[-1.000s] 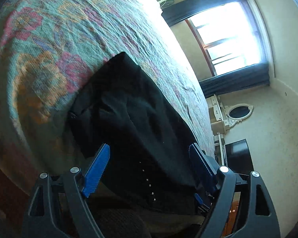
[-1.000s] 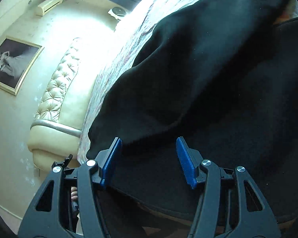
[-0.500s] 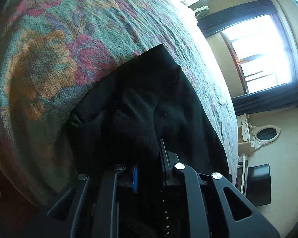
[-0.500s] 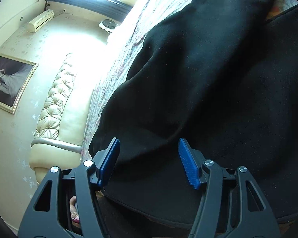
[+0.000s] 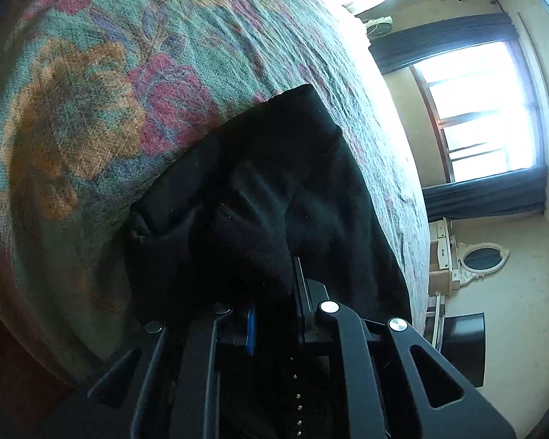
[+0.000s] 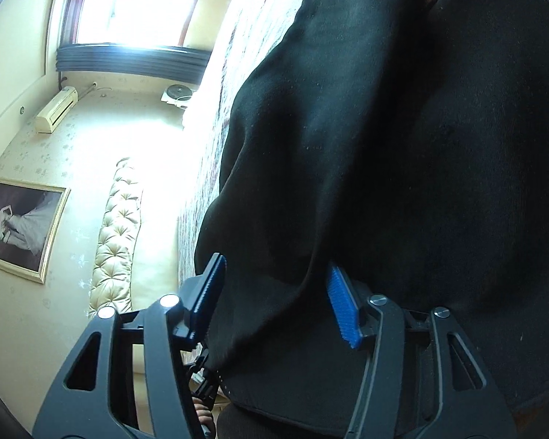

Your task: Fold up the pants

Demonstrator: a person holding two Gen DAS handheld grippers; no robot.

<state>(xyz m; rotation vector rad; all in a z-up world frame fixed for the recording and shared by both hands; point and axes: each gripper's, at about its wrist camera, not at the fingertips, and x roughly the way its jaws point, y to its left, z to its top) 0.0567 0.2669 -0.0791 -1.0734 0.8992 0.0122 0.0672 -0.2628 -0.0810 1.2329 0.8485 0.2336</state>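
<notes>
The left gripper [image 5: 271,314] is clamped tight on a bunched fold of the black pants [image 5: 274,190], its jaws drawn together with cloth pinched between them. The right gripper [image 6: 274,303] has just been closing; a hanging fold of the pants [image 6: 384,146] lies between its blue pads [image 6: 342,311], and whether they press it I cannot tell. The pants lie at the near edge of the bed [image 5: 91,91], on a flowered bedspread. Beyond the bed stand a curtained window [image 5: 483,109], a tufted headboard [image 6: 117,237] and a framed picture [image 6: 22,226].
</notes>
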